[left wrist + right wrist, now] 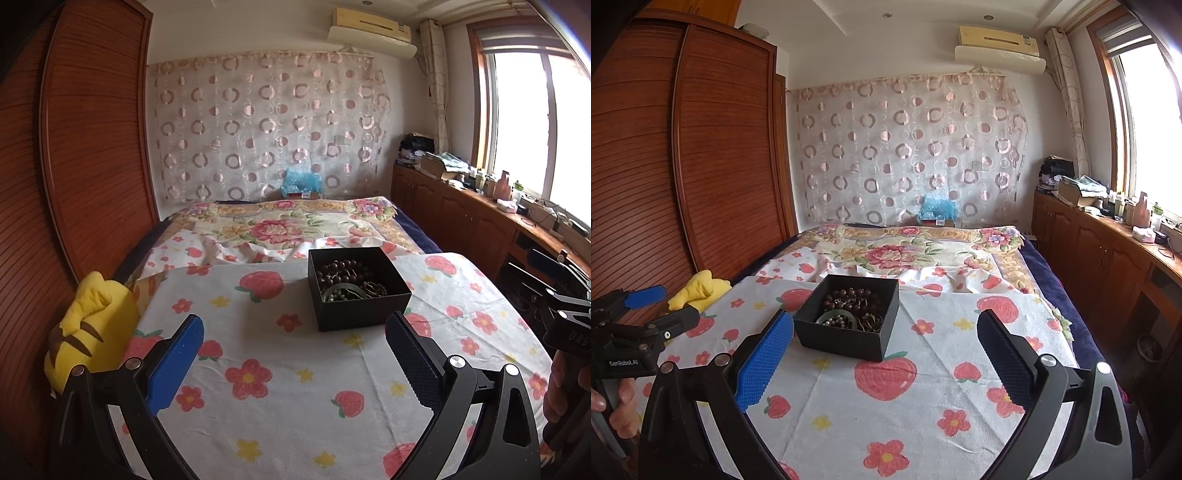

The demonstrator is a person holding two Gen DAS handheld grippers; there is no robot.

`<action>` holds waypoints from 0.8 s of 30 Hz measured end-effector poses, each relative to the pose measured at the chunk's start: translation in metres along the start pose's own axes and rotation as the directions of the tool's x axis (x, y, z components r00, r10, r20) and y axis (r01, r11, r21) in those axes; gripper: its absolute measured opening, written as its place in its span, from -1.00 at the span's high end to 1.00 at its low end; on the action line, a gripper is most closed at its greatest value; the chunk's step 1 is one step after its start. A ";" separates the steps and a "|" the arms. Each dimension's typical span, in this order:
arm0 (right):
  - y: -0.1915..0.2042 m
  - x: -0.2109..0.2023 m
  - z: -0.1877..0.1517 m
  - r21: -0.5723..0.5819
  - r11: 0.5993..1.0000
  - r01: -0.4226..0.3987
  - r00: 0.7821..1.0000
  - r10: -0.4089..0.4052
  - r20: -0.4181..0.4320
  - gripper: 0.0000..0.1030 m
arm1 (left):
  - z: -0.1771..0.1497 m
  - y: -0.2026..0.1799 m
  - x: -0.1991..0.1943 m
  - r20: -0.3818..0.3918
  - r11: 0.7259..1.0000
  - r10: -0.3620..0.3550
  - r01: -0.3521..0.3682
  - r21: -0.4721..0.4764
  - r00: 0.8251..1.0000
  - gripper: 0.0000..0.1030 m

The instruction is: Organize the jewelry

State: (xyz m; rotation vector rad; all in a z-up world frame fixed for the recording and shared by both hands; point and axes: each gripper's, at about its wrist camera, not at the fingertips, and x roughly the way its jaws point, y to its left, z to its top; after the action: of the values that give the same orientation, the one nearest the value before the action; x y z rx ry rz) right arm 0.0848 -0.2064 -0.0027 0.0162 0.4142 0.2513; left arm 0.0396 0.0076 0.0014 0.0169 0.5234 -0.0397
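A black open box (364, 309) stands on the flowered cloth (280, 398); it holds dark brown bead strings (343, 271) and a green bangle (338, 291). My left gripper (295, 332) is open and empty, held in front of and a little left of the box. In the right wrist view the box (846, 338) with its beads (849, 299) and bangle (836, 319) sits just ahead. My right gripper (884, 326) is open and empty, with its left pad (764, 362) close to the box's near left corner. The left gripper (642, 295) also shows at the left edge there.
A yellow plush toy (88, 328) lies at the cloth's left edge beside the wooden wardrobe (74, 147). A bed with a floral blanket (288, 225) lies behind. A wooden counter (480, 206) with clutter runs under the window on the right.
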 end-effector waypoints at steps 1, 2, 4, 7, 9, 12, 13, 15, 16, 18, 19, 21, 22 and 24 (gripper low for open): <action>0.000 0.000 0.000 -0.001 1.000 0.001 1.000 -0.001 0.001 -0.95 | 0.000 0.001 0.000 0.000 1.000 -0.001 0.001 -0.003 1.000 -0.85; 0.000 0.000 0.000 -0.002 1.000 0.002 1.000 -0.002 0.002 -0.95 | 0.000 0.001 0.000 0.000 1.000 -0.001 0.001 -0.004 1.000 -0.85; 0.000 0.000 0.001 0.000 1.000 0.001 1.000 -0.001 0.001 -0.95 | 0.000 0.001 0.000 0.001 1.000 0.002 -0.002 -0.001 1.000 -0.85; 0.000 0.000 -0.001 0.001 1.000 0.001 1.000 -0.001 -0.001 -0.95 | 0.000 0.002 0.000 0.002 1.000 0.001 -0.001 0.000 1.000 -0.85; 0.000 0.000 0.000 0.000 1.000 0.000 1.000 0.000 0.000 -0.95 | 0.000 0.002 -0.001 0.005 1.000 0.003 -0.003 0.001 1.000 -0.85; 0.000 0.001 0.000 -0.001 1.000 0.001 1.000 -0.001 -0.001 -0.95 | 0.000 0.002 -0.001 0.004 1.000 0.001 -0.001 0.000 1.000 -0.85; 0.000 0.000 -0.001 0.000 1.000 0.002 1.000 -0.002 0.000 -0.95 | 0.000 0.002 -0.001 0.006 1.000 0.001 -0.001 0.001 1.000 -0.85; 0.000 0.001 0.000 0.001 1.000 0.000 1.000 0.000 -0.001 -0.95 | 0.001 0.003 -0.002 0.006 1.000 -0.001 0.001 0.001 1.000 -0.85; 0.000 0.000 0.000 0.000 1.000 0.000 1.000 0.000 -0.001 -0.95 | 0.001 0.002 -0.002 0.005 1.000 -0.002 0.002 0.001 1.000 -0.85; 0.000 0.000 0.000 -0.001 1.000 0.001 1.000 -0.001 -0.001 -0.95 | 0.001 0.002 -0.002 0.006 1.000 -0.001 0.001 0.002 1.000 -0.85; 0.000 0.000 0.000 0.001 1.000 0.000 1.000 0.000 -0.001 -0.95 | 0.001 0.002 -0.003 0.007 1.000 -0.001 0.001 0.001 1.000 -0.85; 0.000 0.000 0.001 0.000 1.000 0.001 1.000 -0.001 0.000 -0.95 | 0.001 0.002 -0.003 0.007 1.000 -0.001 0.001 0.001 1.000 -0.85; 0.000 0.000 0.000 0.000 1.000 0.001 1.000 -0.001 -0.001 -0.95 | 0.001 0.002 -0.002 0.007 1.000 -0.001 0.001 0.002 1.000 -0.85; 0.000 0.000 0.001 0.001 1.000 0.001 1.000 -0.001 -0.001 -0.95 | 0.001 0.001 -0.003 0.008 1.000 0.001 -0.001 0.001 1.000 -0.85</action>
State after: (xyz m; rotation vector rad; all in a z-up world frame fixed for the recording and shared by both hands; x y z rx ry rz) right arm 0.0855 -0.2066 -0.0022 0.0168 0.4151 0.2504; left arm 0.0379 0.0091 0.0036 0.0182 0.5151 -0.0395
